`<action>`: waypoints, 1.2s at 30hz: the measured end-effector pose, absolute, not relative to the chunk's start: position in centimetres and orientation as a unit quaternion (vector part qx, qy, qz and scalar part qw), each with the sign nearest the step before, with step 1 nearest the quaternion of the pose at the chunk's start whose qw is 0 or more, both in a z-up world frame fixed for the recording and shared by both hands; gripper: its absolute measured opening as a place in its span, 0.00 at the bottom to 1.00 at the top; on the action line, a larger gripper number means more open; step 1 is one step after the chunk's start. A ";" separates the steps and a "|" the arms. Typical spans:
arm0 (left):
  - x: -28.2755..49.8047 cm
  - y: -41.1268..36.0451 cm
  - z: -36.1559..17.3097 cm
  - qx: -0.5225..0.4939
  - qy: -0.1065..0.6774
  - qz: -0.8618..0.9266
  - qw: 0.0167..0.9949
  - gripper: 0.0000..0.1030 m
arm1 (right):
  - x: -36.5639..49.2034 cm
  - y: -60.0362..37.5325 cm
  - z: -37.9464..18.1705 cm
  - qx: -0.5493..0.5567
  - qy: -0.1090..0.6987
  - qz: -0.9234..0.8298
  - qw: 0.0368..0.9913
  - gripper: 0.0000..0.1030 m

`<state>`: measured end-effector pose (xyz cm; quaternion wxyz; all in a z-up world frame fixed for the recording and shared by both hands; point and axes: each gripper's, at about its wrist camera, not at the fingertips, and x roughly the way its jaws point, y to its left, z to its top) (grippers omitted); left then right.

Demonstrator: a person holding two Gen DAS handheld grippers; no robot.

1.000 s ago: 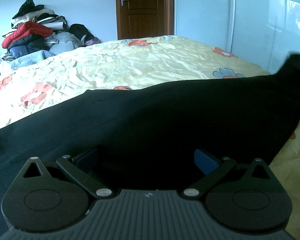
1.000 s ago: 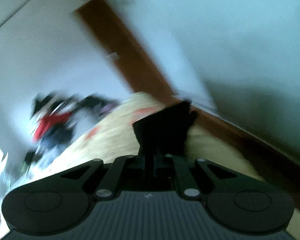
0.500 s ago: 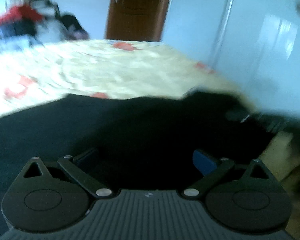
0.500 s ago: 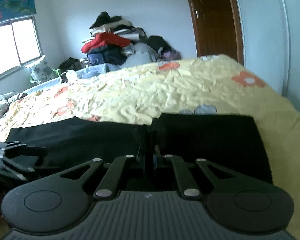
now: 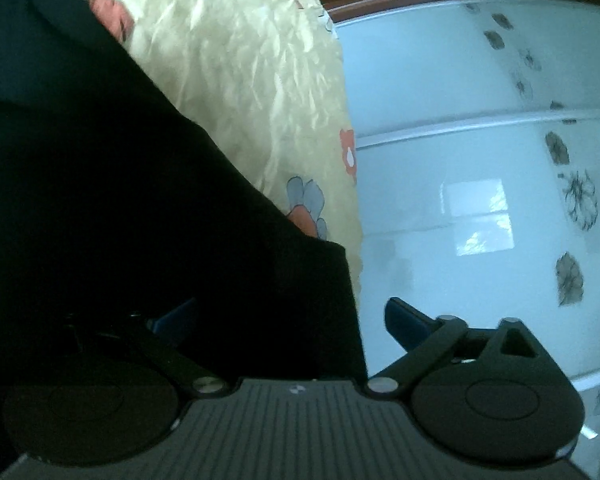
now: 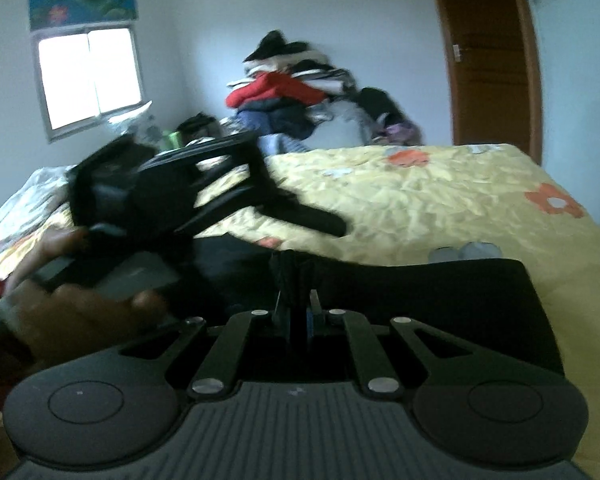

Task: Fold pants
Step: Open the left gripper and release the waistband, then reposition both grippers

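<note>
The black pants (image 6: 440, 292) lie flat on the yellow flowered bedspread (image 6: 440, 196); in the left wrist view they (image 5: 120, 200) fill the left half. My right gripper (image 6: 296, 312) is shut on a pinched fold of the pants' near edge. My left gripper (image 5: 288, 316) is open and tilted sideways, its blue pads spread over the pants' corner, holding nothing. It also shows blurred in the right wrist view (image 6: 204, 192), held in a hand above the pants' left part.
A white wardrobe (image 5: 480, 180) with flower decals stands right beside the bed edge. A heap of clothes (image 6: 300, 92) sits beyond the bed, a wooden door (image 6: 488, 52) at the back right, a window (image 6: 88, 76) at the left.
My left gripper has swung and rolled to the right, from facing across the bed to facing the wardrobe. My right gripper brought the held pants end down onto the bed and stays shut.
</note>
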<state>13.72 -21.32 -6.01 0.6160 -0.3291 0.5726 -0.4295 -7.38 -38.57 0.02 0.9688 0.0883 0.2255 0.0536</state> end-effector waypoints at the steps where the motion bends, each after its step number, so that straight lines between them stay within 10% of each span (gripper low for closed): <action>1: 13.9 -21.5 -6.1 -0.332 0.574 -0.432 0.611 0.72 | -7.4 -38.3 -0.1 0.087 0.228 0.060 0.968 0.07; 2: 14.1 -21.7 -6.3 -0.330 0.579 -0.438 0.603 0.40 | -7.2 -38.0 -0.2 0.087 0.231 0.066 0.967 0.07; 4: 14.2 -21.7 -6.7 -0.310 0.591 -0.435 0.604 0.14 | -7.0 -37.5 -0.6 0.088 0.236 0.071 0.965 0.07; 15: 12.1 -17.9 -2.8 -0.125 0.477 -0.381 0.782 0.06 | -3.8 -33.6 -1.6 0.114 0.257 0.137 0.950 0.07; 24: 11.8 -16.1 -2.6 -0.027 0.418 -0.343 0.841 0.11 | -1.3 -30.4 -2.7 0.128 0.274 0.171 0.938 0.08; 32: 11.0 -14.4 -1.4 0.068 0.344 -0.259 0.900 0.65 | -2.6 -31.0 -2.3 0.115 0.304 0.200 0.924 0.48; 36: 12.2 -13.0 -0.6 0.039 0.355 -0.249 0.900 0.65 | -4.5 -34.6 0.1 0.124 0.261 0.188 0.939 0.48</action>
